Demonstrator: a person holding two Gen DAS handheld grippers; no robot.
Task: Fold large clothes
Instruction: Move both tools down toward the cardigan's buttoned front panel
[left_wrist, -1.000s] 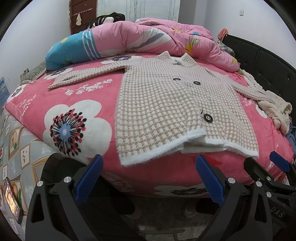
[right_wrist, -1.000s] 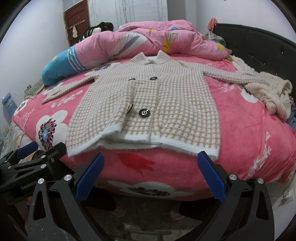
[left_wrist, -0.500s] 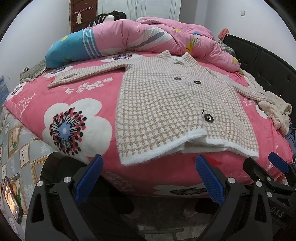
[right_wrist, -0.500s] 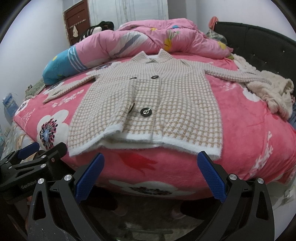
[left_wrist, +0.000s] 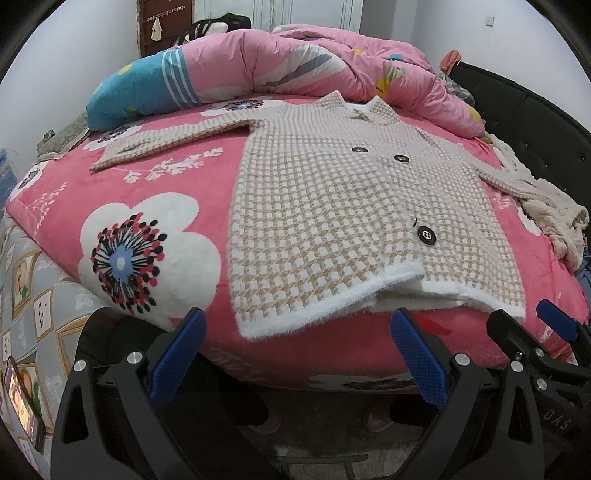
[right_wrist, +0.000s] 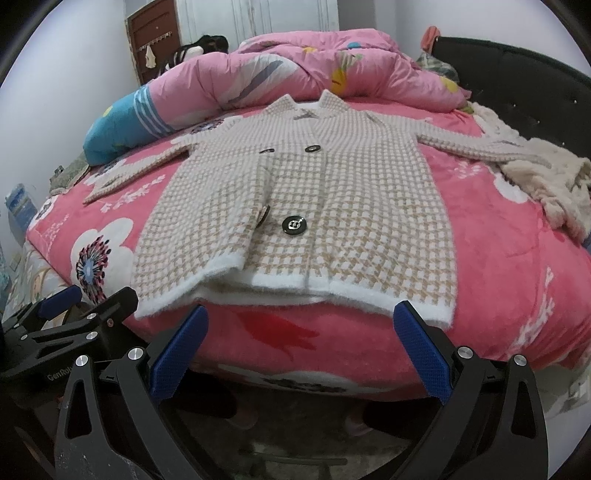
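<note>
A checked knit cardigan (left_wrist: 354, 221) lay flat on the pink floral bedspread (left_wrist: 155, 184), hem toward 6 o'clock, sleeves out to 9 and 3. The left gripper (left_wrist: 299, 354) and right gripper (right_wrist: 301, 350) hung below the hem, both wide apart and empty.

Fuzzy knit coat (left_wrist: 332, 221), plush blanket (left_wrist: 147, 192).

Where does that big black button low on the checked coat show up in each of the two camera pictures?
Left wrist view: the big black button sits right of centre, near the checked coat's lower hem.
Right wrist view: the same button sits at the centre, slightly above the middle.
Shared landmark: the blue striped pillow, at the upper left in both.
</note>
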